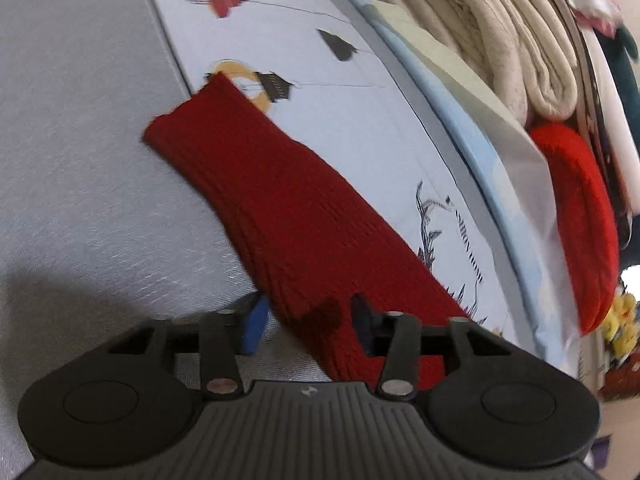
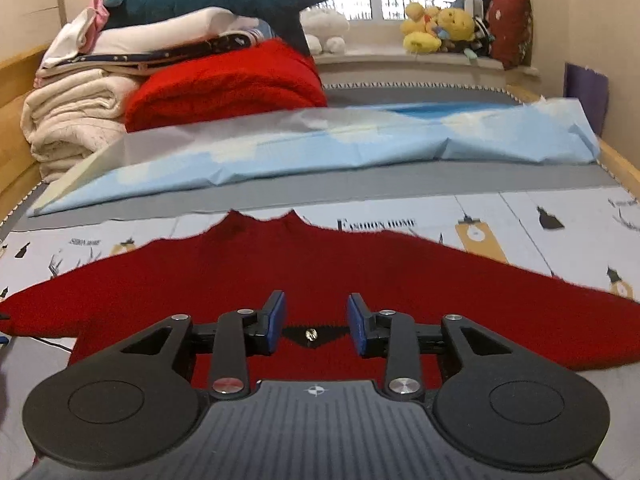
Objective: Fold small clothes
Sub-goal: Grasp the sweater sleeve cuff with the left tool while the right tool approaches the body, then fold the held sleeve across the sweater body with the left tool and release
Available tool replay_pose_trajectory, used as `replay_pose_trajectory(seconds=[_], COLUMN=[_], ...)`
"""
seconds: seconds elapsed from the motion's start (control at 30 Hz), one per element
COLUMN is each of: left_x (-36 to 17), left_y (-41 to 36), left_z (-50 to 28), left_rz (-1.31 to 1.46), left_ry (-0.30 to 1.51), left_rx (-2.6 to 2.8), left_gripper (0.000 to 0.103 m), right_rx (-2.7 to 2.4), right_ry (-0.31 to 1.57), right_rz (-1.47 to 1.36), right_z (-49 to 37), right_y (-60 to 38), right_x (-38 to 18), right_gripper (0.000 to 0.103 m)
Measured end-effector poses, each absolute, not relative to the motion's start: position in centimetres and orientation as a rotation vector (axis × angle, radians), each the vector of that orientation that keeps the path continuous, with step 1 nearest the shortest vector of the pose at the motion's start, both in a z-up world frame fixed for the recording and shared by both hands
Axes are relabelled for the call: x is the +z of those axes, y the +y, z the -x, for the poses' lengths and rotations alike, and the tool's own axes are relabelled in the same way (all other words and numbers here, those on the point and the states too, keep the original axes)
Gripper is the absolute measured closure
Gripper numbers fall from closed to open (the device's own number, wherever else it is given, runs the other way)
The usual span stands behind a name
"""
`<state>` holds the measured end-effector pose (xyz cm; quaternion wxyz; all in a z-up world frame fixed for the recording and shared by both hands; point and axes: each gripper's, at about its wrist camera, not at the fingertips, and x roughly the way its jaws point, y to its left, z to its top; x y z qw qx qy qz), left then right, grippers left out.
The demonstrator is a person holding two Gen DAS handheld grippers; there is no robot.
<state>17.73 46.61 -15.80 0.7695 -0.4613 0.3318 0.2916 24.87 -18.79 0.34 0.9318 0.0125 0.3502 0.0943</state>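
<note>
A small dark red knit sweater (image 2: 320, 272) lies flat on the printed bed sheet (image 2: 560, 220), sleeves spread out to both sides, collar toward the far side. My right gripper (image 2: 316, 320) is open and empty, hovering over the sweater's lower body. In the left wrist view one red sleeve (image 1: 280, 208) runs diagonally from its cuff at upper left down between the fingers of my left gripper (image 1: 308, 324). The left gripper is open, its blue pads either side of the sleeve, not closed on it.
A pile of folded blankets (image 2: 76, 120) and a bright red blanket (image 2: 228, 84) sit at the back left, also in the left wrist view (image 1: 500, 40). A light blue cloth (image 2: 360, 140) lies across the bed behind the sweater. Plush toys (image 2: 436, 28) line the windowsill.
</note>
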Motion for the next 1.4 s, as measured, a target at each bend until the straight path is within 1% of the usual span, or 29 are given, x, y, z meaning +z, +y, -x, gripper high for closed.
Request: replay_pose_trajectory(seconds=[0.03, 0.1, 0.17, 0.23, 0.3, 0.4, 0.47, 0.53, 0.57, 0.6, 0.63, 0.67, 0.7, 0.73, 0.87, 1.03, 1.1, 1.17, 1.3, 1.37, 1.4], left_x=[-15.7, -15.1, -12.9, -9.5, -5.6, -1.8, -0.3, 0.0, -0.1, -0.2, -0.1, 0.3, 0.6, 0.8, -0.4, -3.1, -3.5, -3.5, -2.7, -2.7, -2.8], left_y=[46.3, 45.6, 44.0, 40.5, 35.5, 27.5, 21.0, 15.6, 12.9, 10.5, 8.9, 7.8, 7.4, 7.7, 12.5, 16.2, 17.3, 17.4, 16.1, 15.0, 14.5], left_z=[-18.1, -18.5, -19.6, -21.3, -22.8, -24.2, -25.1, -26.3, -26.9, -27.3, -27.3, -27.0, -26.8, -26.9, -29.1, -31.3, -32.2, -32.5, -32.9, -33.0, -33.4], left_rz=[0.968, 0.915, 0.780, 0.576, 0.415, 0.325, 0.293, 0.310, 0.315, 0.314, 0.300, 0.268, 0.236, 0.236, 0.420, 0.415, 0.472, 0.503, 0.470, 0.460, 0.459], left_ry=[0.740, 0.729, 0.708, 0.647, 0.565, 0.467, 0.441, 0.487, 0.543, 0.592, 0.608, 0.607, 0.599, 0.595, 0.688, 0.876, 0.908, 0.921, 0.908, 0.906, 0.905], left_rx=[0.644, 0.678, 0.705, 0.673, 0.556, 0.343, 0.180, -0.006, -0.126, -0.242, -0.320, -0.357, -0.357, -0.338, -0.153, 0.145, 0.161, 0.141, 0.125, 0.115, 0.107], left_gripper=[0.088, 0.091, 0.093, 0.094, 0.094, 0.094, 0.094, 0.092, 0.090, 0.084, 0.074, 0.068, 0.062, 0.061, 0.061, 0.061, 0.061, 0.061, 0.060, 0.060, 0.060], right_rx=[0.187, 0.175, 0.167, 0.157, 0.154, 0.162, 0.157, 0.148, 0.143, 0.141, 0.135, 0.129, 0.124, 0.120, 0.101, 0.053, 0.027, -0.012, -0.139, -0.191, -0.212], right_ry=[0.727, 0.747, 0.758, 0.772, 0.784, 0.802, 0.810, 0.825, 0.836, 0.850, 0.867, 0.882, 0.902, 0.918, 0.968, 1.023, 1.033, 1.052, 1.086, 1.071, 1.048], right_rz=[-0.035, -0.056, -0.071, -0.073, -0.068, -0.059, -0.057, -0.069, -0.080, -0.097, -0.119, -0.140, -0.169, -0.198, -0.328, -0.442, -0.479, -0.518, -0.623, -0.674, -0.683], right_z=[-25.2, -25.3, -25.2, -25.2, -25.1, -25.0, -25.1, -25.3, -25.5, -25.7, -26.0, -26.3, -26.6, -26.9, -27.8, -29.3, -30.1, -31.0, -32.2, -32.1, -32.1], right_y=[-18.9, -19.4, -19.9, -20.2, -20.3, -20.4, -20.4, -20.6, -20.7, -20.8, -21.0, -21.1, -21.2, -21.3, -22.1, -22.7, -22.9, -23.1, -24.2, -24.8, -24.9], right_x=[0.3, -0.1, -0.4, -0.7, -0.9, -1.3, -1.5, -1.8, -1.9, -2.2, -2.5, -2.9, -3.2, -3.6, -5.0, -6.8, -7.6, -8.6, -11.1, -11.8, -11.9], right_gripper=[0.068, 0.068, 0.068, 0.068, 0.069, 0.085, 0.086, 0.086, 0.086, 0.085, 0.085, 0.083, 0.077, 0.073, 0.070, 0.060, 0.058, 0.058, 0.060, 0.067, 0.075])
